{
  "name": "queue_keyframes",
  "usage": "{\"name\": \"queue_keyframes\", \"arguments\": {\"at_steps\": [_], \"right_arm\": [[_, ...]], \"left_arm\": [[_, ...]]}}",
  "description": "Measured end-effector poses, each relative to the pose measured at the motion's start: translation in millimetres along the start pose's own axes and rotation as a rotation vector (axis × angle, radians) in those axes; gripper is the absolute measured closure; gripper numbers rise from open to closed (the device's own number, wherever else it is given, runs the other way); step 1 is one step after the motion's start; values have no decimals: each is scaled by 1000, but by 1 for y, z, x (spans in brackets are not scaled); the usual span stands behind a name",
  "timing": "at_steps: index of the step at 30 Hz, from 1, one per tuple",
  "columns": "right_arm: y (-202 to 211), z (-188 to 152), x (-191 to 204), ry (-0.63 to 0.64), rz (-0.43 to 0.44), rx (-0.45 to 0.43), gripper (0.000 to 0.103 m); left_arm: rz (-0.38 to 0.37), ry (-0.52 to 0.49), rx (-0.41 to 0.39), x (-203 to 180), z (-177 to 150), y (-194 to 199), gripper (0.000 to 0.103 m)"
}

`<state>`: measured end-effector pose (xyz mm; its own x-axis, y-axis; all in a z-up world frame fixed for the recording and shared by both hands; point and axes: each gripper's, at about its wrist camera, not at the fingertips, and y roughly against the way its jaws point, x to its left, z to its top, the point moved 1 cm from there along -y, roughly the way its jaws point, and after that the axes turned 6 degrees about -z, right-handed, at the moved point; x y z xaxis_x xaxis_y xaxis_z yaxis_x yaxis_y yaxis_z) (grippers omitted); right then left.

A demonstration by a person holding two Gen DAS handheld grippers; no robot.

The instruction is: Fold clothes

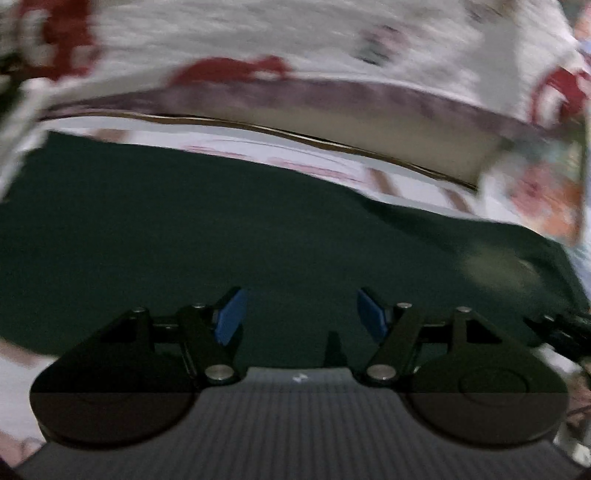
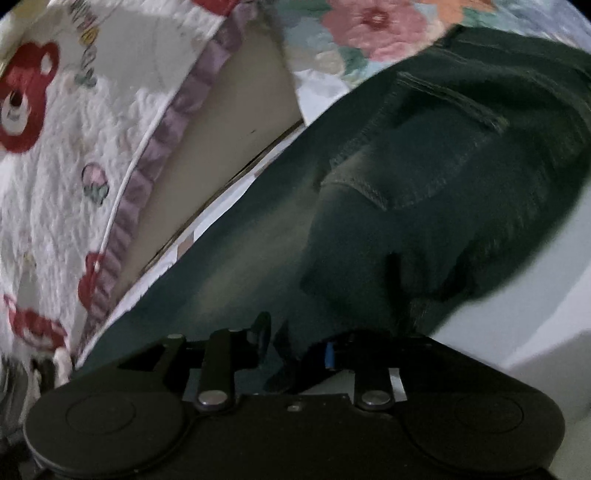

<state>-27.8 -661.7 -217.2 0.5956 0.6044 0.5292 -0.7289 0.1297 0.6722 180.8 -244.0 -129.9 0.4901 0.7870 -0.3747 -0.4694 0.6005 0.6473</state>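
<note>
A white quilt with red bear prints and lilac ruffle (image 2: 74, 155) lies at far left, a floral sheet (image 2: 369, 33) beyond. The dark green denim jeans (image 1: 221, 229) spread across the bed. The left claw (image 1: 299, 317) hovers wide open above them, empty; the right claw (image 2: 295, 345) pinches their fabric.

Bear-print quilt (image 2: 66, 206); perhaps floral bedsheet (image 2: 369, 33)

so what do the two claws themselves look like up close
Both are matte black. The left claw has two angled linkage arms with silver pivot pins, bright blue finger pads, round black discs either side and a grey ribbed body with a small white mark. The right claw has the same black discs and silver pins, with only a sliver of blue pad showing. No cables or sleeves are visible.
</note>
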Motion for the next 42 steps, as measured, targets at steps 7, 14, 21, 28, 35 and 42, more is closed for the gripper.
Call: {"name": "queue_keyframes", "arguments": {"at_steps": [7, 14, 21, 28, 35, 42], "right_arm": [[30, 20, -11, -136, 150, 114, 60], [96, 49, -45, -37, 89, -85, 47], [123, 64, -152, -277, -120, -163, 44], [106, 84, -182, -298, -122, -180, 44], [81, 76, -184, -367, -70, -227, 36], [127, 97, -122, -185, 40, -491, 80]], "left_arm": [[-112, -164, 99, -86, 16, -46, 37], [-128, -301, 166, -119, 11, -79, 36], [-100, -191, 161, -116, 3, -97, 36], [-71, -210, 157, -119, 1, -109, 36], [-93, -206, 133, -118, 0, -109, 36], [20, -289, 194, -125, 5, -123, 36]]}}
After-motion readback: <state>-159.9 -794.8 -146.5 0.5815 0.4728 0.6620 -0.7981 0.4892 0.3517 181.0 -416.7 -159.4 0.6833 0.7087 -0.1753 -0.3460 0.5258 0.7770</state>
